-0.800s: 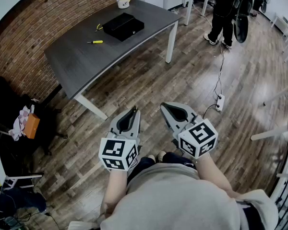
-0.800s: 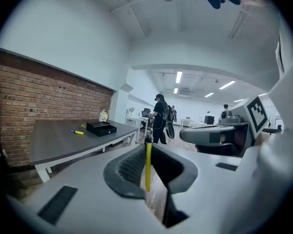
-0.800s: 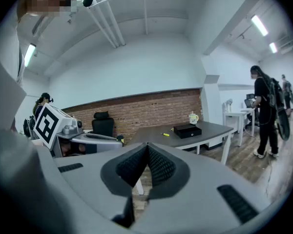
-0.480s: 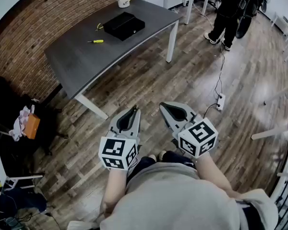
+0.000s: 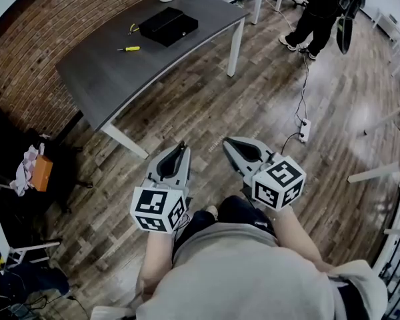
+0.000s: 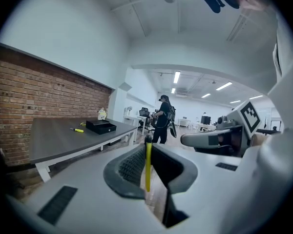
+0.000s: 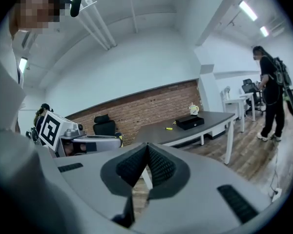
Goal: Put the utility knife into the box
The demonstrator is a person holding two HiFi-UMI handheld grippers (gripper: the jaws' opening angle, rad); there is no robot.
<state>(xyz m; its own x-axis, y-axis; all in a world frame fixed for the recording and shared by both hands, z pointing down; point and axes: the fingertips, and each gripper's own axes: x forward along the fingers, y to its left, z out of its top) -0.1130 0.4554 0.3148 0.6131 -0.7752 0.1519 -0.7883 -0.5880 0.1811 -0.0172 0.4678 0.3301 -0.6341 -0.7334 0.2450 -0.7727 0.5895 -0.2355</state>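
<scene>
Below you lies a wood-plank floor (image 5: 207,112). Ahead to your left, a dark table (image 5: 100,79) on white legs (image 5: 236,49) stands by a red brick wall (image 5: 47,32). A black chair (image 7: 105,126) sits along that brick, just beside the table. Above the brick runs a white wall (image 6: 63,38). White desks (image 7: 234,104) stand farther back, near a person (image 5: 323,9) in dark clothes. Lit strip lights (image 6: 176,77) line the ceiling (image 6: 151,13).

left hand-held gripper (image 5: 181,147) and right hand-held gripper (image 5: 229,143) side by side, both jaws closed.
</scene>
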